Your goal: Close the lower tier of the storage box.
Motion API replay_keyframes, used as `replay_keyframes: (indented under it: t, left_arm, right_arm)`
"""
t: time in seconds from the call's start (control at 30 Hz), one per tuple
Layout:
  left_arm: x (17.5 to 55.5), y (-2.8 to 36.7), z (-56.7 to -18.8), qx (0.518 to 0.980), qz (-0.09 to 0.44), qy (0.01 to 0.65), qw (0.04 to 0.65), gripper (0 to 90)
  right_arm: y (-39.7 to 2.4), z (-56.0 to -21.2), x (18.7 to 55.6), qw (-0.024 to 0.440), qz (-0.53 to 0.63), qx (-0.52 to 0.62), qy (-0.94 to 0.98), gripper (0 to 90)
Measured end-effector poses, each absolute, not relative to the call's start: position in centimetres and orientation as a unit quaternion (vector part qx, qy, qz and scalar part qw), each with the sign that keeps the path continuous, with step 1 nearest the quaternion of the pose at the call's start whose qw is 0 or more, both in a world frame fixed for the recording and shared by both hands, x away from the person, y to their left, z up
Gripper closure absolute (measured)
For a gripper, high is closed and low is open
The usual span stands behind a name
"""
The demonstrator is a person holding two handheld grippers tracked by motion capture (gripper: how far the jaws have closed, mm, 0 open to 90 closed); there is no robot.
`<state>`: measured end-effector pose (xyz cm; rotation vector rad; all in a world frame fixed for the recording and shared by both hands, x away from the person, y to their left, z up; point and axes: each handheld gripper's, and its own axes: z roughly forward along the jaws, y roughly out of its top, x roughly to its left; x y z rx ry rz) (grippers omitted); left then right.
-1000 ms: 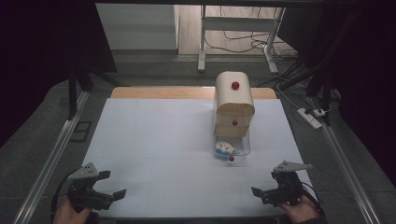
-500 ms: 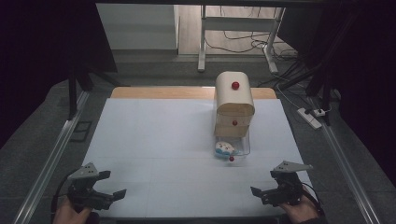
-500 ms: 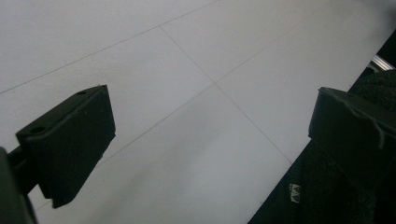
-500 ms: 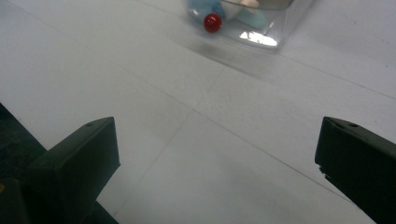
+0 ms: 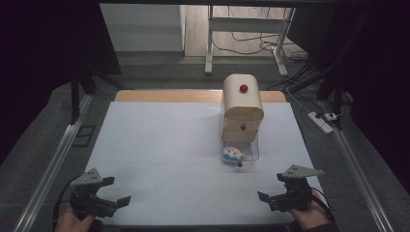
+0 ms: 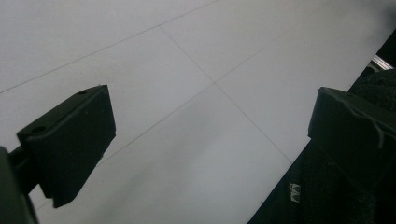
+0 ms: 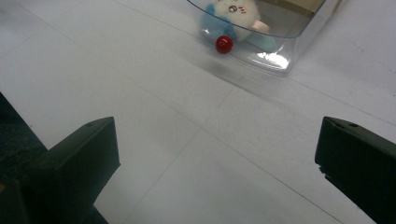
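Two grippers wait at the tabletop's near edge.
The left gripper (image 5: 107,200) and right gripper (image 5: 274,197) are both spread, empty; the clear drawer (image 5: 252,151) holds a plush toy (image 5: 232,153).

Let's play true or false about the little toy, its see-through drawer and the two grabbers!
1. The plush toy lies inside the clear drawer. True.
2. The clear drawer is pushed shut into the wooden box. False: it is pulled out toward the person.
3. The right gripper holds the drawer's red knob. False: it is open, apart from the knob, holding nothing.
4. The left gripper is open over the white table cover. True.
5. The wooden box has a red knob on its rounded top. True.
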<state>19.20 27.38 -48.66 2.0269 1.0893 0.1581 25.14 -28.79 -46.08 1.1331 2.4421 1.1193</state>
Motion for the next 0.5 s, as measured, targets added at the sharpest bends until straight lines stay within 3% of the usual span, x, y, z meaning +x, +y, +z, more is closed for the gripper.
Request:
replay_keyframes:
  t: [0.5]
  left_arm:
    - [19.23,27.3,-48.68,0.805,0.063,0.43,0.403,1.3]
  right_arm:
    - [-27.97,-46.31,25.86,0.098,0.391,0.382,0.831,0.0]
